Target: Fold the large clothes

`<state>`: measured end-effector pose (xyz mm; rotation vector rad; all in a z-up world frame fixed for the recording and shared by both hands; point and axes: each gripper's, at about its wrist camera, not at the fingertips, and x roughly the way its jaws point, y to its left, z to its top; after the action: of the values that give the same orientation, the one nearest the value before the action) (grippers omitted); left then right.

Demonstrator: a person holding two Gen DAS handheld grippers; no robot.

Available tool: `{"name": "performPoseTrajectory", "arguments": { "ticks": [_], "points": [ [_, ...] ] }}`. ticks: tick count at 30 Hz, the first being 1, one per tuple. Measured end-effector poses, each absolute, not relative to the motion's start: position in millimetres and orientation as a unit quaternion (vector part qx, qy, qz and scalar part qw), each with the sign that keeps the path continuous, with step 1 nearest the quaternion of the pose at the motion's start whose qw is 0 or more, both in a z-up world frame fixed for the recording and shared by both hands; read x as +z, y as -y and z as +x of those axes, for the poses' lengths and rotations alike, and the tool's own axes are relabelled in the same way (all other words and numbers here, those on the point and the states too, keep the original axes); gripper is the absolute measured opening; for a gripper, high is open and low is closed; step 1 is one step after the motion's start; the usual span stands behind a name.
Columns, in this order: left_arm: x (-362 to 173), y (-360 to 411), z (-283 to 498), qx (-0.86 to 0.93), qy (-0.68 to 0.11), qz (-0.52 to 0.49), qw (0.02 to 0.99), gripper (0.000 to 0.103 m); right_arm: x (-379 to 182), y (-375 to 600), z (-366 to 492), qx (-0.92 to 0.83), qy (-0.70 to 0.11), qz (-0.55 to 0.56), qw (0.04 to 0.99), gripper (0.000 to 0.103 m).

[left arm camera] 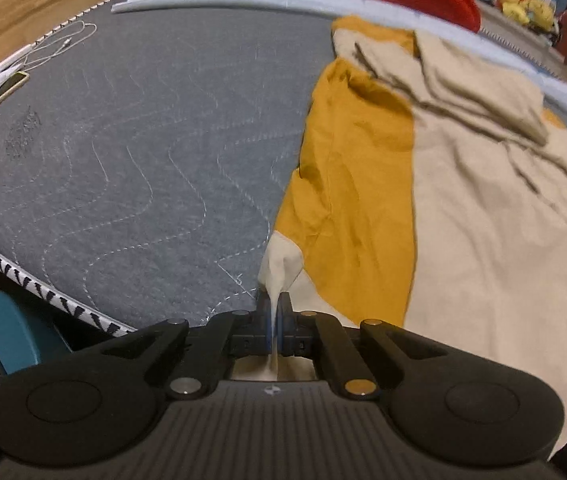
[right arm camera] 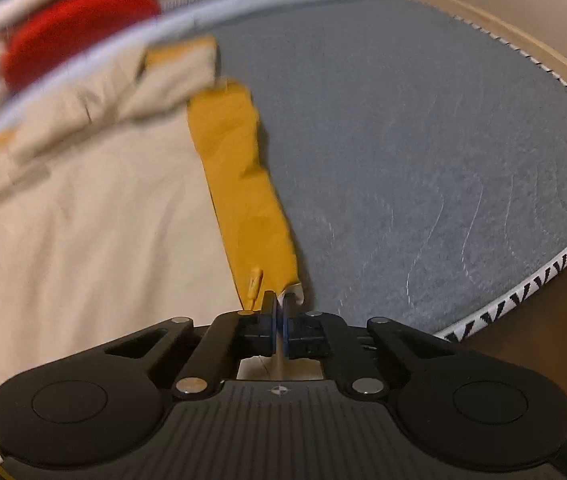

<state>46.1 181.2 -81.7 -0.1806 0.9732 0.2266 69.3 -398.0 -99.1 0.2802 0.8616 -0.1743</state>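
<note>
Mustard-and-cream garment spread flat on the grey quilted mattress. Left gripper: jaws closed on a cream corner at the garment's near edge. Right gripper: jaws closed on the opposite near corner, beside the mustard panel.

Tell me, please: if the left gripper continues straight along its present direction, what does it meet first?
Probably the cream corner of the garment already pinched in the left gripper jaws, then the grey mattress just beyond; depth is uncertain.
</note>
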Motion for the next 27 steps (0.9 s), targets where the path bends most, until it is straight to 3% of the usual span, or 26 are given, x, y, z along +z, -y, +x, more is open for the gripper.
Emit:
{"name": "performPoseTrajectory", "arguments": {
  "ticks": [3,6,11,14,17,19,27],
  "points": [
    [-79,-185,42,0.105,-0.473,-0.108,0.868,0.003,-93,399,64,-0.090,-0.407,0.141,0.898,0.002],
    [-97,-190,54,0.107,-0.507,-0.131,0.845,0.008,-110,401,73,-0.098,-0.448,0.151,0.876,0.004],
    [-104,-192,57,0.115,-0.505,-0.145,0.843,0.017,-123,396,80,-0.108,-0.470,0.128,0.867,0.017],
    [-107,-190,58,0.116,-0.502,-0.140,0.846,0.017,-126,393,80,-0.107,-0.472,0.114,0.868,0.018],
    [-110,-185,57,0.112,-0.503,-0.118,0.849,0.014,-124,390,79,-0.101,-0.470,0.095,0.872,0.008],
    [-109,-180,56,0.110,-0.503,-0.098,0.852,0.004,-121,389,79,-0.097,-0.464,0.091,0.876,0.003],
    [-39,-172,42,0.041,-0.453,-0.101,0.885,0.001,-53,390,56,-0.047,-0.396,0.123,0.909,0.001]
  ]
}}
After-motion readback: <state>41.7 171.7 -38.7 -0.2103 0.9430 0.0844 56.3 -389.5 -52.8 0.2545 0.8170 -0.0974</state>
